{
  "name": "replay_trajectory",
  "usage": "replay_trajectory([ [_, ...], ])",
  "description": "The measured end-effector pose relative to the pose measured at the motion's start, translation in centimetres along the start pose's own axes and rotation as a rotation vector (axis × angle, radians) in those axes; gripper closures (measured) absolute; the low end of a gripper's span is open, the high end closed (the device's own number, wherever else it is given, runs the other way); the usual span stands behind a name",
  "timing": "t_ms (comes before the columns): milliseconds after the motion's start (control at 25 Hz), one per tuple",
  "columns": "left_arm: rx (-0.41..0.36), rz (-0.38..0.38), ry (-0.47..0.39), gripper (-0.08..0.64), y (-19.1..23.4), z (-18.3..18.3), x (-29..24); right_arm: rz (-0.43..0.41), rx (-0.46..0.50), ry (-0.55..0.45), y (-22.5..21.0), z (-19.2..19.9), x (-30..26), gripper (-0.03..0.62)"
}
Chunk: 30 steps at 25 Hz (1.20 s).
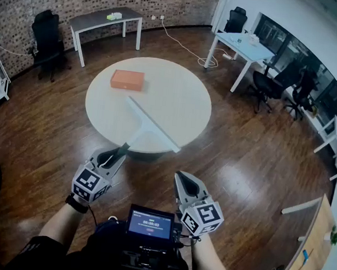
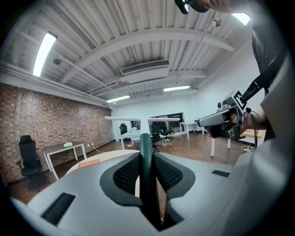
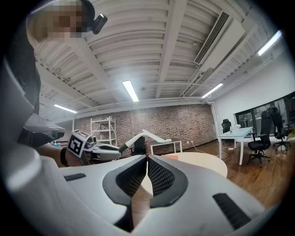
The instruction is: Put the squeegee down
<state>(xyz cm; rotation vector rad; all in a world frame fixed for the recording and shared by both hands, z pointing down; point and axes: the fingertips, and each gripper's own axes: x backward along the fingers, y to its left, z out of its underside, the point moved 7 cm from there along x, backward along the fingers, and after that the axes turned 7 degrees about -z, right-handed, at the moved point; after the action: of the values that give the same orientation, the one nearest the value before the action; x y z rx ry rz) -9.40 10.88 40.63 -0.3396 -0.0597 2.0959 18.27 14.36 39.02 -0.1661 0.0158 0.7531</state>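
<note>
My left gripper [image 1: 114, 157] is shut on the dark green handle of a white squeegee [image 1: 151, 125], whose long blade hangs over the near part of the round white table [image 1: 190, 98]. In the left gripper view the handle [image 2: 146, 170] runs straight up between the jaws to the blade [image 2: 138, 119]. My right gripper [image 1: 184, 182] is shut with nothing in it, held before the table's near edge and to the right of the left one. From the right gripper view the squeegee [image 3: 147, 137] shows at the left, past the shut jaws.
An orange box [image 1: 127, 80] lies on the far left part of the round table. A grey desk [image 1: 102, 19] and a black chair [image 1: 47, 39] stand by the brick wall. A white desk [image 1: 242, 46] with chairs is at the right. Wooden floor surrounds the table.
</note>
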Motion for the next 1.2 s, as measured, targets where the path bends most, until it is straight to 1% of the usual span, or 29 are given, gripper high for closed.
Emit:
replay_trajectory([
  [240,0.031,-0.015,-0.005,0.471,-0.6,-0.3,-2.9,-0.025,0.017,0.018,-2.2,0.6,0.8,0.563],
  [360,0.057,-0.022,0.012,0.471,0.2,0.1,-4.6,-0.033,0.019,0.025,-3.1,0.5,0.1,0.563],
  [480,0.081,-0.034,0.022,0.471,1.9,0.8,-6.4,-0.044,0.041,0.042,-3.8,0.6,-1.3,0.563],
  [560,0.097,-0.038,0.028,0.471,3.3,1.2,-8.1,-0.045,0.051,0.056,-4.5,0.6,-2.7,0.563],
  [640,0.096,-0.04,0.039,0.471,5.2,1.8,-9.9,-0.047,0.06,0.069,-5.0,0.6,-4.5,0.563],
  [880,0.117,-0.028,0.075,0.471,11.6,4.2,-16.3,-0.046,0.073,0.095,-6.6,0.1,-11.5,0.563],
  [1000,0.142,-0.017,0.113,0.471,14.7,6.4,-20.6,-0.031,0.05,0.1,-8.1,-0.2,-15.1,0.563],
  [1200,0.179,-0.012,0.197,0.471,19.6,11.7,-27.9,-0.005,0.018,0.128,-10.4,0.6,-20.7,0.563],
])
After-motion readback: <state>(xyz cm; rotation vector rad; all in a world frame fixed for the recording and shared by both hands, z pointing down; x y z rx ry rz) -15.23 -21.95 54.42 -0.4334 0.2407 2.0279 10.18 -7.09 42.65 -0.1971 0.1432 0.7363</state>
